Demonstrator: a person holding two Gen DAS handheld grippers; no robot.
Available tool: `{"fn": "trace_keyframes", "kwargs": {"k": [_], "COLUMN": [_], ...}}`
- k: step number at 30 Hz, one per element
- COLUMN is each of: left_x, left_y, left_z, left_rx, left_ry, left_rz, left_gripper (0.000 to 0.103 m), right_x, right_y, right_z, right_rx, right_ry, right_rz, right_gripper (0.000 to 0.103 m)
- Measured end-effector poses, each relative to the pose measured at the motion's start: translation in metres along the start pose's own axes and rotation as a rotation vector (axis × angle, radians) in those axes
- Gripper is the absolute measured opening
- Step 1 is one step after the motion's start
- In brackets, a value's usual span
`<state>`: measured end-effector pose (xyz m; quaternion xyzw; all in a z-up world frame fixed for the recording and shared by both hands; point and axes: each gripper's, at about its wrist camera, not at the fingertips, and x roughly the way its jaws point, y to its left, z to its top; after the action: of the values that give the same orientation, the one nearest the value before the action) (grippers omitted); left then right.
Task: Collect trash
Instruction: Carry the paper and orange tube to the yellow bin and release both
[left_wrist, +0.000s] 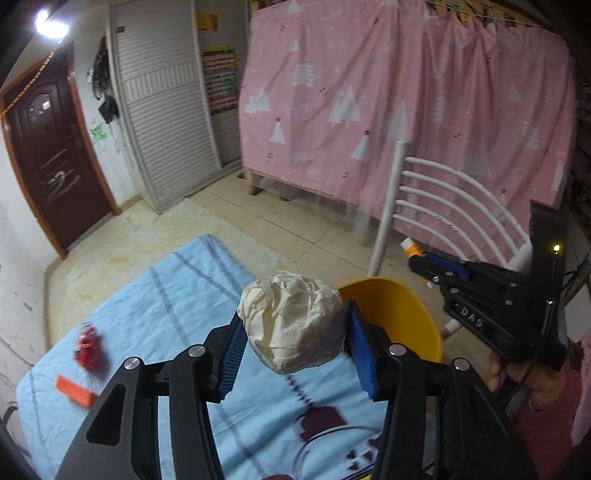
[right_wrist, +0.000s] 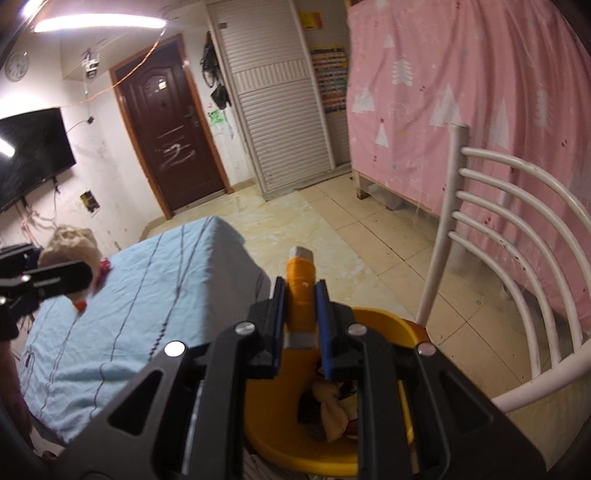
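My left gripper (left_wrist: 293, 332) is shut on a crumpled ball of whitish paper (left_wrist: 291, 321), held above the blue cloth-covered table (left_wrist: 177, 306), just left of the yellow bin (left_wrist: 395, 314). My right gripper (right_wrist: 301, 314) is shut on an orange spool with grey ends (right_wrist: 302, 295), held over the yellow bin (right_wrist: 273, 417), which holds several bits of trash (right_wrist: 332, 410). A red crumpled wrapper (left_wrist: 88, 345) and an orange strip (left_wrist: 75, 390) lie on the table at left. The right gripper also shows in the left wrist view (left_wrist: 421, 258); the left gripper and paper ball show in the right wrist view (right_wrist: 70, 251).
A white slatted chair (right_wrist: 517, 236) stands right of the bin. A pink curtain (left_wrist: 406, 103) hangs behind it. A brown door (right_wrist: 170, 122), a white louvred wardrobe (right_wrist: 280, 110) and a wall TV (right_wrist: 29, 155) line the far walls. Tiled floor (right_wrist: 369, 236) lies between.
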<state>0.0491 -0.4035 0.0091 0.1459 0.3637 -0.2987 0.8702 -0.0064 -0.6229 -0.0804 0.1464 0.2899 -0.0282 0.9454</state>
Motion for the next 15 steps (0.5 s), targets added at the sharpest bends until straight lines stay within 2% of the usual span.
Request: {"fn": "trace_keyframes", "kwargs": {"k": [5, 8, 9, 12, 15], "left_x": [0.029, 0.044, 0.049, 0.063, 0.067], "left_y": [-0.029, -0.042, -0.046, -0.054, -0.059], "left_z": [0.010, 0.013, 0.014, 0.016, 0.017], "left_rx": [0.008, 0.018, 0.018, 0.024, 0.032], "left_ry": [0.028, 0.042, 0.052, 0.077, 0.078], "left_rz": [-0.071, -0.082, -0.085, -0.082, -0.081], "left_gripper": [0.043, 0.043, 0.044, 0.047, 0.061], "right_x": [-0.001, 0.001, 0.003, 0.006, 0.009], "right_y": [-0.022, -0.033, -0.036, -0.047, -0.051], "right_z": [0.001, 0.001, 0.002, 0.001, -0.001], "right_rx": [0.041, 0.074, 0.084, 0.117, 0.133], "right_ry": [-0.002, 0.006, 0.010, 0.014, 0.017], "right_rz": [-0.037, -0.040, -0.046, -0.057, -0.053], "right_gripper": [0.015, 0.016, 0.019, 0.037, 0.041]}}
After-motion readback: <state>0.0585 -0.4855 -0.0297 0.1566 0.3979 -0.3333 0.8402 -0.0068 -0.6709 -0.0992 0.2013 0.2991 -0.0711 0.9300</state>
